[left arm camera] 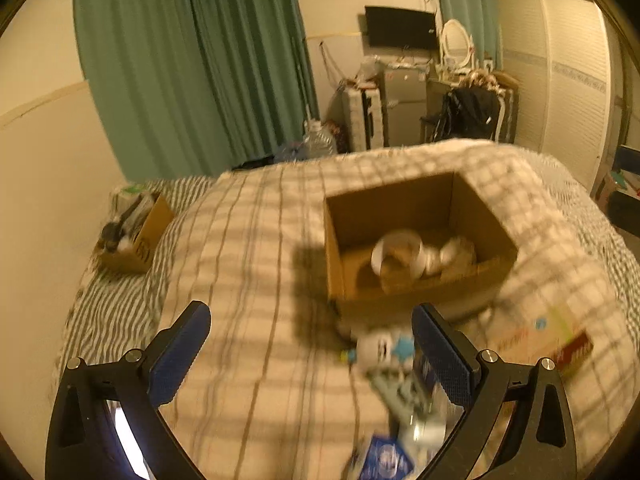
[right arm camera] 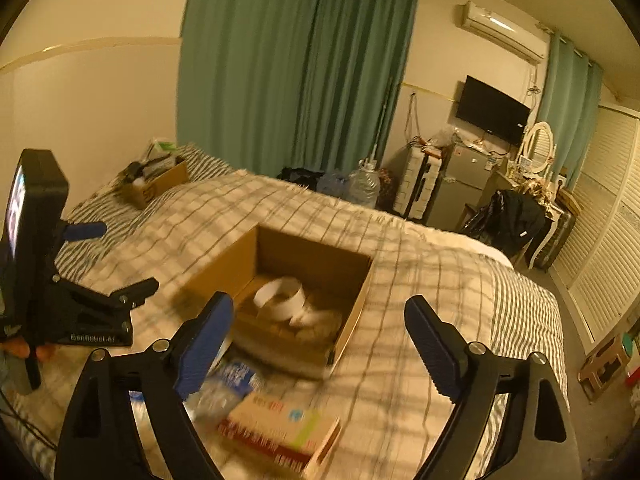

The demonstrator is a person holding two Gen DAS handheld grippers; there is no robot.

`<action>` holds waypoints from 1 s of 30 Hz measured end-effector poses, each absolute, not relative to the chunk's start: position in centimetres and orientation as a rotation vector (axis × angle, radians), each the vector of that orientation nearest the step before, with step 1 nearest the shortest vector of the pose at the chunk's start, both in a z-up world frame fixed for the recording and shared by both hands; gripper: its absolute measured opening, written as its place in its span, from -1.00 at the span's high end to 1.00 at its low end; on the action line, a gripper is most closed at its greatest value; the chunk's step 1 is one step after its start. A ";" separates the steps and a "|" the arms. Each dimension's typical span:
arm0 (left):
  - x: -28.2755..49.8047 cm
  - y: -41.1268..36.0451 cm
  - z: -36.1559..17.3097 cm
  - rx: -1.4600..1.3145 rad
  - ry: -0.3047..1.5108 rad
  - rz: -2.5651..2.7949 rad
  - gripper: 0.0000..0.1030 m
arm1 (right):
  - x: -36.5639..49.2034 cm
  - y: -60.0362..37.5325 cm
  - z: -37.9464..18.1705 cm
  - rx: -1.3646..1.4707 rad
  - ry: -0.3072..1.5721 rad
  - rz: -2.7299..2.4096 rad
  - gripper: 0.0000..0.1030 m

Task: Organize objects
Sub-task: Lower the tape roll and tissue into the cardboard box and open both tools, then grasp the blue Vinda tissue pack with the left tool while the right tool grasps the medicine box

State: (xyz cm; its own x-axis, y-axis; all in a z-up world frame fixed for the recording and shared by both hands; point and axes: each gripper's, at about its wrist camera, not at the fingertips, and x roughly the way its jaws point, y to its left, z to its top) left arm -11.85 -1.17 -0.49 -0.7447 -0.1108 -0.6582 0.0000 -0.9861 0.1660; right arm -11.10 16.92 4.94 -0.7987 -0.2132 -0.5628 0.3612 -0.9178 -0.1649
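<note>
An open cardboard box sits on the checked blanket, holding a white tape roll and pale items. In front of it lie loose objects: a white and blue packet, a flat printed carton and clear plastic packets. My left gripper is open and empty, hovering above the blanket left of the pile; it also shows in the right wrist view. My right gripper is open and empty above the carton, in front of the box.
A second smaller cardboard box with dark items stands at the far left on the striped sheet. Green curtains, water bottles, a suitcase, a fridge and a chair with a black jacket stand beyond the bed.
</note>
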 end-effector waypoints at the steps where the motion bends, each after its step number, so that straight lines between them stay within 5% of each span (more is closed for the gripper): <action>1: -11.3 -1.1 -1.0 1.112 -0.235 -2.861 -1.00 | -10.5 17.0 4.5 0.808 0.384 -2.684 -0.70; 11: -6.8 -0.1 -8.3 1.348 -0.144 -2.783 -1.00 | -7.9 17.9 -3.0 0.981 0.334 -2.627 -0.71; 22: -6.7 4.3 -13.5 1.571 -0.455 -2.733 -0.99 | -9.0 18.7 -6.5 1.112 0.292 -2.641 -0.71; 23: -6.7 4.4 -13.6 1.569 -0.458 -2.742 -0.97 | -9.1 18.7 -6.6 1.121 0.288 -2.644 -0.71; 25: -6.8 4.0 -13.4 1.554 -0.428 -2.742 -0.56 | -9.0 18.6 -6.8 1.126 0.292 -2.645 -0.71; 30: -5.9 2.3 -11.5 1.505 -0.244 -2.826 -0.52 | -8.8 18.0 -7.0 1.133 0.329 -2.629 -0.70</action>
State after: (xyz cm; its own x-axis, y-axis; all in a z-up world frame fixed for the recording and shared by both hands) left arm -5.94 2.34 -11.50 -0.5587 -0.0099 -0.8293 -0.1324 -0.9860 0.1010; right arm -8.77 17.96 -7.00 -0.6623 -0.1468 -0.7348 0.3232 -0.9407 -0.1033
